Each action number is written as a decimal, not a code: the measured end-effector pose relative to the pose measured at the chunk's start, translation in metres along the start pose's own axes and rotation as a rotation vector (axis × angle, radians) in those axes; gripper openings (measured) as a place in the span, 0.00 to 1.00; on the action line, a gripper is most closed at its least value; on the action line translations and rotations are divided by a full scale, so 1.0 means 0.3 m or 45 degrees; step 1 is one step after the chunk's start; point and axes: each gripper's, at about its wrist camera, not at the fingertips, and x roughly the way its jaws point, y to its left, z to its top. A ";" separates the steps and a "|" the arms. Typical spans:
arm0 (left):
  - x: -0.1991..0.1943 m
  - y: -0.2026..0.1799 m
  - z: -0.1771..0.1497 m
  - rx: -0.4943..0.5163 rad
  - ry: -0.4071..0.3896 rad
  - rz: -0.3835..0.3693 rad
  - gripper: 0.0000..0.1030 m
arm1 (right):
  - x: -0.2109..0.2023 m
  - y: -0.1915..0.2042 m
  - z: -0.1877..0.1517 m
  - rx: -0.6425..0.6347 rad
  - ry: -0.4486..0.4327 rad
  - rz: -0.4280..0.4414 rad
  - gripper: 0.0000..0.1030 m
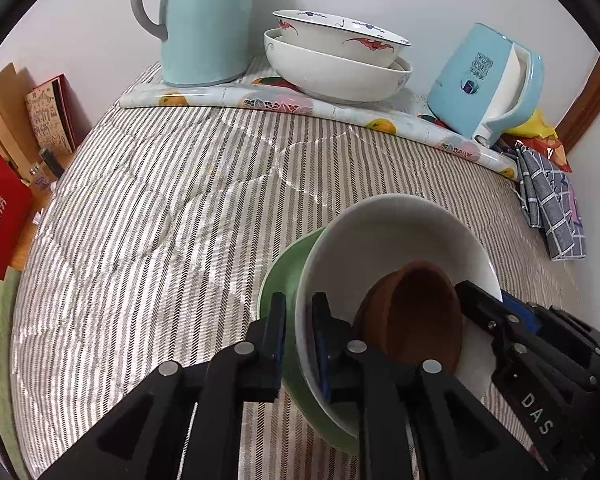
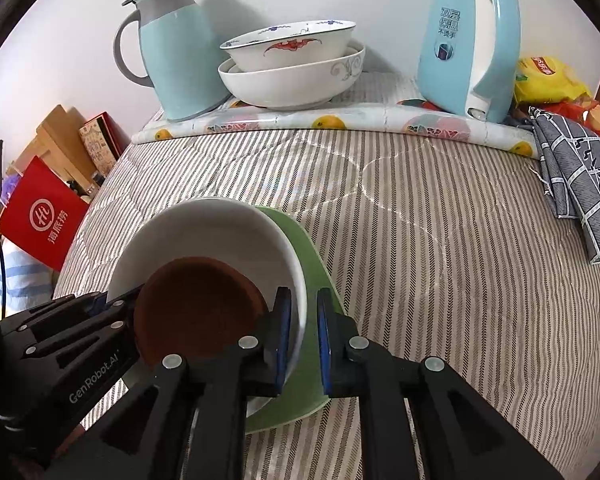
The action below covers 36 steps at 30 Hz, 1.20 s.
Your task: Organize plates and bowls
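Note:
A stack of a green plate [image 1: 284,284], a white bowl [image 1: 384,232] and a small brown bowl [image 1: 416,312] inside it is held between both grippers above the striped cloth. My left gripper [image 1: 299,336] is shut on the left rims of the white bowl and green plate. My right gripper [image 2: 303,340] is shut on their right rims; the white bowl [image 2: 204,228], brown bowl [image 2: 196,312] and green plate [image 2: 312,264] show there too. Two nested white patterned bowls [image 1: 336,56] [image 2: 292,68] stand at the back.
A mint thermos jug [image 1: 204,20] [image 2: 172,44] stands back left, a blue kettle [image 1: 488,80] [image 2: 468,44] back right, both on a fruit-print mat [image 1: 220,98]. A checked cloth [image 2: 580,184] and snack bags [image 2: 548,80] lie right. A red bag [image 2: 40,216] and boxes are left.

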 end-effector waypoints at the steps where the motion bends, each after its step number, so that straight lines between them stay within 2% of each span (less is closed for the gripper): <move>1: -0.001 -0.001 -0.002 0.003 -0.002 0.005 0.18 | -0.004 -0.001 -0.001 0.002 -0.002 0.003 0.11; 7: -0.043 0.008 -0.007 -0.006 -0.028 -0.010 0.19 | -0.028 -0.013 -0.010 0.017 -0.009 0.014 0.17; 11: -0.081 0.012 -0.011 0.000 -0.062 -0.002 0.33 | -0.049 -0.015 -0.023 0.016 -0.016 0.014 0.21; 16: -0.136 0.008 -0.030 -0.012 -0.098 -0.008 0.34 | -0.091 -0.021 -0.058 0.010 -0.036 -0.001 0.33; 18: -0.161 0.000 -0.042 -0.006 -0.114 -0.010 0.41 | -0.116 -0.027 -0.072 0.016 -0.050 0.008 0.36; 20: -0.195 -0.011 -0.056 0.011 -0.142 -0.010 0.45 | -0.153 -0.032 -0.088 0.018 -0.067 0.004 0.37; 25: -0.289 -0.048 -0.101 0.025 -0.217 -0.035 0.47 | -0.257 -0.050 -0.127 0.017 -0.128 -0.042 0.38; 29: -0.364 -0.084 -0.144 0.053 -0.276 -0.033 0.54 | -0.367 -0.068 -0.166 0.027 -0.198 -0.075 0.47; 34: -0.452 -0.132 -0.214 0.065 -0.329 -0.057 0.59 | -0.496 -0.083 -0.222 0.028 -0.269 -0.115 0.47; 36: -0.480 -0.150 -0.241 0.072 -0.345 -0.061 0.66 | -0.534 -0.090 -0.242 0.027 -0.288 -0.141 0.47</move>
